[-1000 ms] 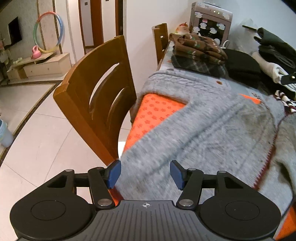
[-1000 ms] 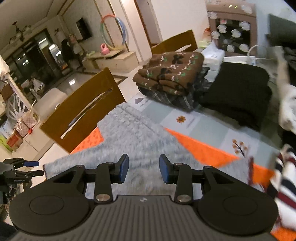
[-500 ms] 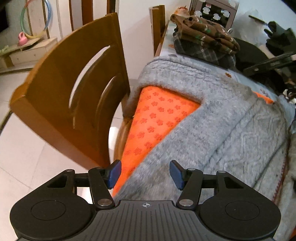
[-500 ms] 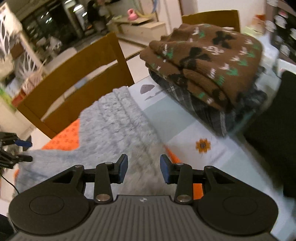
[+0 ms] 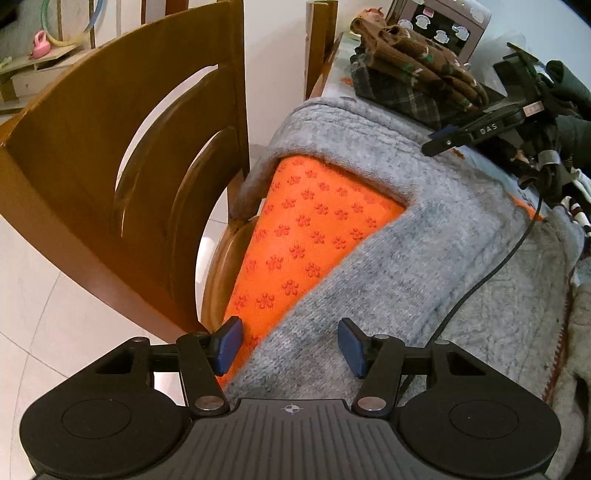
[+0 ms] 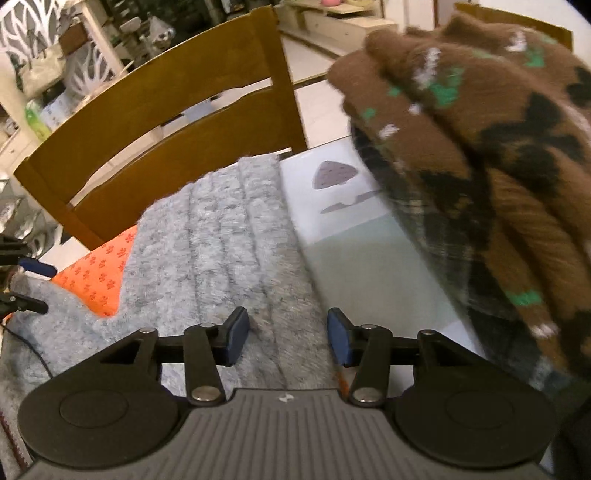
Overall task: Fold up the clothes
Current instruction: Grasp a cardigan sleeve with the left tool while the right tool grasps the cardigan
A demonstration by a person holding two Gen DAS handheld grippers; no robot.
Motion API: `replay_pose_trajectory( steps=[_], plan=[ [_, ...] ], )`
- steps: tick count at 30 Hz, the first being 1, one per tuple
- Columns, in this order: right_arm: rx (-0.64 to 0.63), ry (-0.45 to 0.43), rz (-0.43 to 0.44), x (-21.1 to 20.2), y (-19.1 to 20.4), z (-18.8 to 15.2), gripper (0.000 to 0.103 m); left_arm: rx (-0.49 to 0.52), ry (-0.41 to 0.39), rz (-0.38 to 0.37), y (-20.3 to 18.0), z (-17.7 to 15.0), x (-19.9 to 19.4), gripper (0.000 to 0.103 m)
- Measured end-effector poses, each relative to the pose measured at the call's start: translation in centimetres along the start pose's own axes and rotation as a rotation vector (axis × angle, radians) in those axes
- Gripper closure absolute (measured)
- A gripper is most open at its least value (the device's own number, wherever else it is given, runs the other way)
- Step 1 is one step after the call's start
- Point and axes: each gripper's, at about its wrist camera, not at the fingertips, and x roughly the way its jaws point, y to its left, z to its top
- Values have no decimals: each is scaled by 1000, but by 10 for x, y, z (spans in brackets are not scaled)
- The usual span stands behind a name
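Grey sweater (image 5: 424, 229) flat; sleeve (image 6: 236, 236) runs toward chair (image 6: 155, 122).

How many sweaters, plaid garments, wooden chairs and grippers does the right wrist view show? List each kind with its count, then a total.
Sweaters: 2 (grey sweater, brown patterned sweater)
Plaid garments: 1 (plaid garment, under the brown one)
Wooden chairs: 2 (near chair, far chair)
Grippers: 2 (right gripper, left gripper at the left edge)
Total: 7

Fuzzy grey knit sweater (image 5: 424, 258); glossy wooden chair (image 5: 122, 155).
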Motion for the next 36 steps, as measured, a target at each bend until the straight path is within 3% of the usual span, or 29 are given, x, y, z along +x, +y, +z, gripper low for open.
replay_pose_trajectory(
  steps=[1, 2, 3, 6, 9, 19, 28, 36],
  plan=[
    [-1, -1, 6, 1, 1, 1, 73, 0, -2, -2, 0, 0, 0, 43],
    [5, -2, 15, 1, 1, 1, 81, -1, -7, 0, 1, -1, -1, 44],
    [12, -3, 26, 0, 2, 2, 91, -2, -15, 8, 2, -1, -3, 52],
    [20, -37, 41, -16, 9, 4, 93, -24, -54, -14, 6, -2, -12, 96],
    [32, -91, 61, -43, 18, 4, 94, -39, -99, -27, 4, -3, -26, 97],
    [-6, -184, 107, -136, 75, -22, 97, 105, -197, -85, -33, -22, -85, 98],
    [44, -268, 98, -221, 116, -105, 97, 313, -208, -211, -80, -59, -143, 98],
    [184, -318, 56, -269, 138, -195, 97, 373, -106, -385, -113, -94, -157, 98]
  ],
)
